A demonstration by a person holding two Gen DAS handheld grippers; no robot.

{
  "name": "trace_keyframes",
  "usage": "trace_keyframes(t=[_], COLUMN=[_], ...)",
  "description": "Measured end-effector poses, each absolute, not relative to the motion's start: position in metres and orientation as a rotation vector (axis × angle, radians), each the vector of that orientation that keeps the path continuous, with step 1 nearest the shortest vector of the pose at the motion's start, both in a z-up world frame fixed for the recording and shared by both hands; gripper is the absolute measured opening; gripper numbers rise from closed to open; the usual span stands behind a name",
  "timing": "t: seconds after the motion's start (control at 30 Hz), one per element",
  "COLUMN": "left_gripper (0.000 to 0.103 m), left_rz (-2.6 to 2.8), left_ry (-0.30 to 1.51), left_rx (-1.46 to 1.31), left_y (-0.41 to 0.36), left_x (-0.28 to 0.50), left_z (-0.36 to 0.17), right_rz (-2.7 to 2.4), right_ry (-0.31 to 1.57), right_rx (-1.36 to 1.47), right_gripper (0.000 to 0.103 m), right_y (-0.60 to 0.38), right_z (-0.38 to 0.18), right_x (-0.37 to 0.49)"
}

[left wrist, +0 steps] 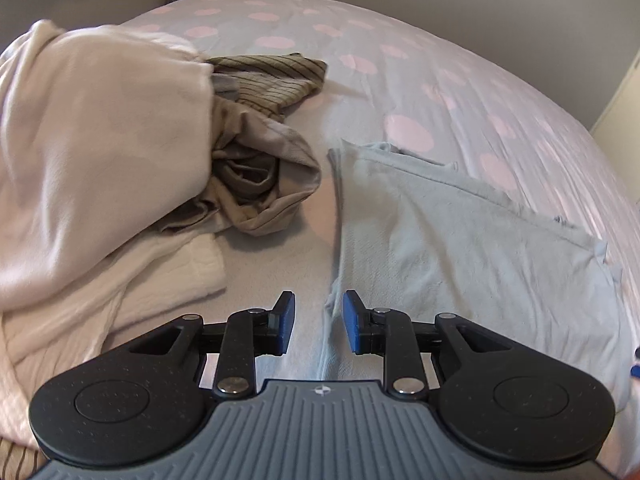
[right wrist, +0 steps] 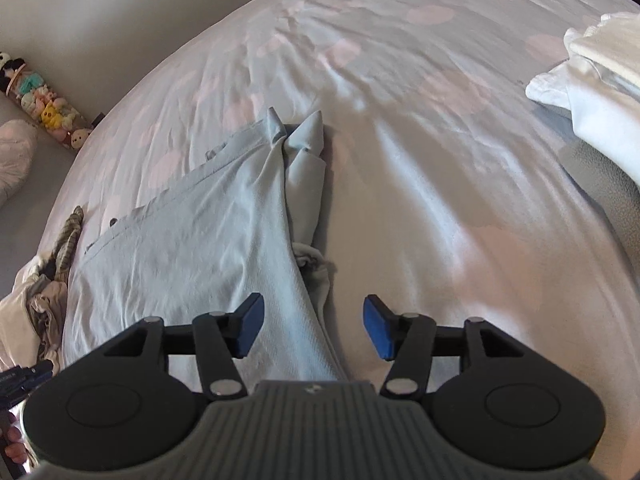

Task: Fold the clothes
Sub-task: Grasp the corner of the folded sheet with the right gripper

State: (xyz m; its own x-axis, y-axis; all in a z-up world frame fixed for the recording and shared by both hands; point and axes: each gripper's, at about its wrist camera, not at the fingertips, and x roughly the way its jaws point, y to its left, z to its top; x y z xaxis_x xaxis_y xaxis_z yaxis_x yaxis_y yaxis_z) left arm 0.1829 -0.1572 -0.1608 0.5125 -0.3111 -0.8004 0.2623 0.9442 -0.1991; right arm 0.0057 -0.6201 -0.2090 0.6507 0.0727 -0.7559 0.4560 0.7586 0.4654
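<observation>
The pale blue soft cotton garment (left wrist: 460,248) lies flat on the dotted grey bedsheet (left wrist: 360,60), its near left edge just between the narrowly parted fingers of the left gripper (left wrist: 319,322). The right gripper (right wrist: 313,327) stands wide and empty over its right edge. To fold well, I think each pair of fingers should close on one layer only, at the edge, then lift together.

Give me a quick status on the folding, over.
Left gripper open over the near edge of the light blue garment. Right gripper open, empty. Garment flat on the bed, partly folded. Unfolded clothes pile alongside, clear.
</observation>
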Motion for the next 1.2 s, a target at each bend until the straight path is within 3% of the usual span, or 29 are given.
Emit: trace_keyframes(t=[0.27,0.6,0.97,1.2], left_gripper=[0.023,0.026,0.028,0.028], left_rz=[-0.412,-0.478,-0.479,-0.451], left_ry=[0.963,0.962,0.959,0.952], left_rx=[-0.044,0.049,0.069,0.074], left_y=[-0.184,-0.194,-0.187,-0.182], left_x=[0.217,0.232,0.235,0.236], left_z=[-0.174,-0.186,-0.181,-0.179], right_rz=[-0.295,-0.245,-0.225,-0.242], right_ry=[0.77,0.859,0.95,0.895], right_rx=[0.727,0.632,0.538,0.57], right_gripper=[0.059,0.068,0.068,0.068], right_y=[-0.633,-0.634,-0.633,-0.652], right_z=[-0.217,-0.215,-0.224,-0.206], right_x=[0.031,0.093,0.127,0.12])
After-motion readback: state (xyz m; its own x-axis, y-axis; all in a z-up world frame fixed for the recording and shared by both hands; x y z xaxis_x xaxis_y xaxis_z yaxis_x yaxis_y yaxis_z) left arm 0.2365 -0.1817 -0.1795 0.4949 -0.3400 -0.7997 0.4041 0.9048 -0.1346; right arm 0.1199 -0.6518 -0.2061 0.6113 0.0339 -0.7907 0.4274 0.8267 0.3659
